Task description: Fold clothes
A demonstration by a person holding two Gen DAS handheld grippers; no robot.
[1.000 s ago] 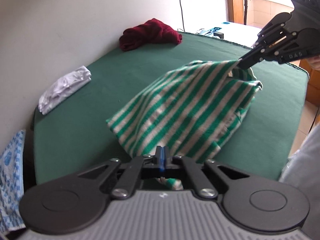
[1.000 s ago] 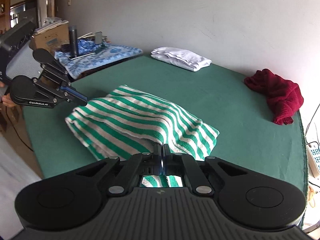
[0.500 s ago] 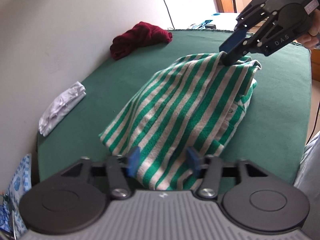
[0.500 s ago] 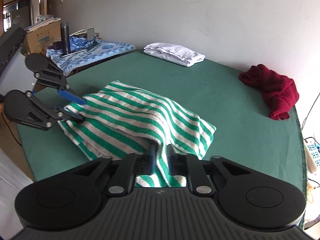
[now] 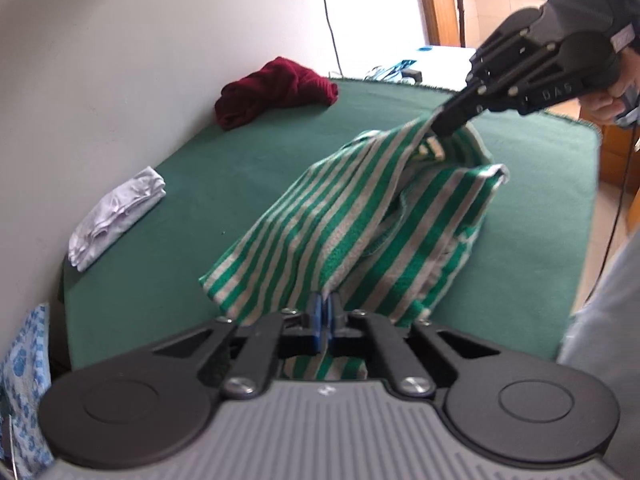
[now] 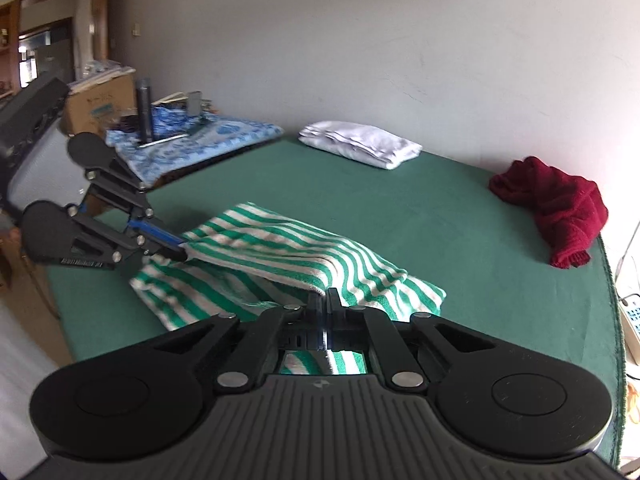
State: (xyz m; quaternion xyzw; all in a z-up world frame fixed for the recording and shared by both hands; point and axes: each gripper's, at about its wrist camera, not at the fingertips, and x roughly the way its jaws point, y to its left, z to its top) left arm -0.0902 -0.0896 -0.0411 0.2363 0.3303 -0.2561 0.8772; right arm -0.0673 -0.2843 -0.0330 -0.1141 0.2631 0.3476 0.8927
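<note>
On the green desk [image 6: 460, 216] the striped garment [image 5: 352, 216] hangs pinched between the clamped left gripper [image 5: 323, 312] and right gripper [image 6: 322, 304]; both corners should travel level so the fold lands square.

Open green tabletop [image 6: 400, 208] lay frame center between the striped garment [image 6: 288, 248] and the wall, wide enough to pass. White folded cloth [image 6: 360, 144] blocked the upper center by the wall; red sweater [image 6: 560, 208] blocked the right edge. Left hand-held gripper [image 6: 182, 251] and right hand-held gripper [image 6: 322, 300] both clamped the garment, holding its top layer raised across lower center. Clutter on a blue cloth [image 6: 192, 148] closed off the upper left.
</note>
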